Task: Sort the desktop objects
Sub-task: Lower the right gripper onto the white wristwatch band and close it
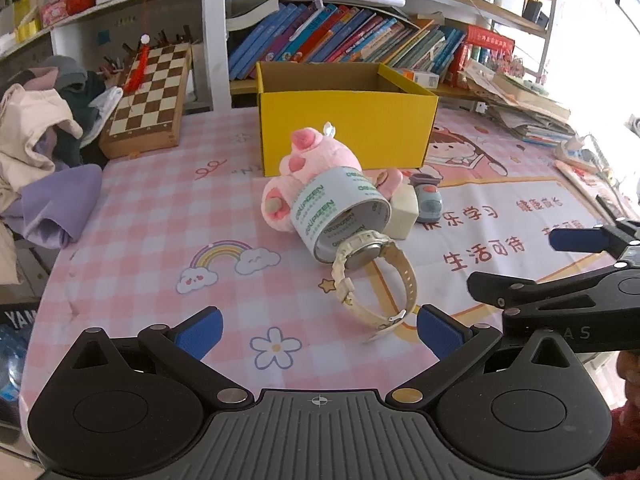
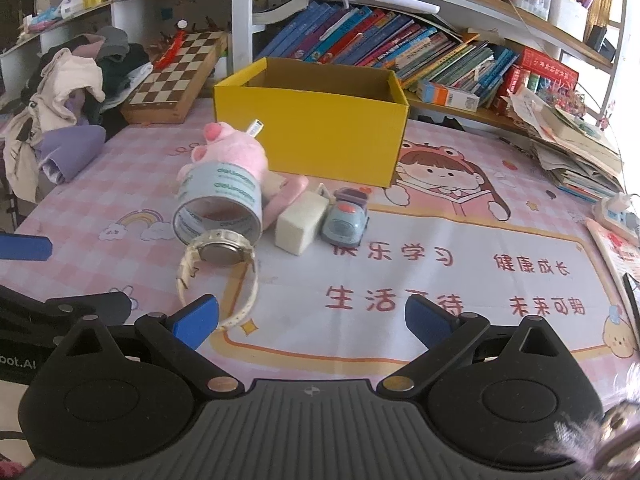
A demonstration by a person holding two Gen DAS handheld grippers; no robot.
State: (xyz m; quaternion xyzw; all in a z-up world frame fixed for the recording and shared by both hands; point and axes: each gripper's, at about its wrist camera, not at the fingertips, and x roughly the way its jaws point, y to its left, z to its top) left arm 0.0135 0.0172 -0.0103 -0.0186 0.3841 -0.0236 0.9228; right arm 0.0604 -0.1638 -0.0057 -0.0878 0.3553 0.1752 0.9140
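- Here, both pairs of tongs stand wide apart and hold nothing: the left tongs [image 1: 319, 330] and the right tongs [image 2: 312, 320] hang low over the worktop [image 1: 160, 220], side by side.
- The loose things cluster just ahead of them, in front of the open yellow box [image 1: 344, 128]: a cream wristwatch [image 1: 374, 280], a tape roll [image 1: 342, 212] lying on its side, a pink plush toy [image 1: 308, 160], a white block [image 2: 300, 222] and a small toy car [image 2: 346, 218].
- The wristwatch lies nearest, its face touching the roll's open mouth and its strap running back toward the tongs; it falls between the left fingers but beside the right tongs' left finger, so the left looks better lined up.
- The box's floor is hidden by its walls, so what it holds cannot be told.
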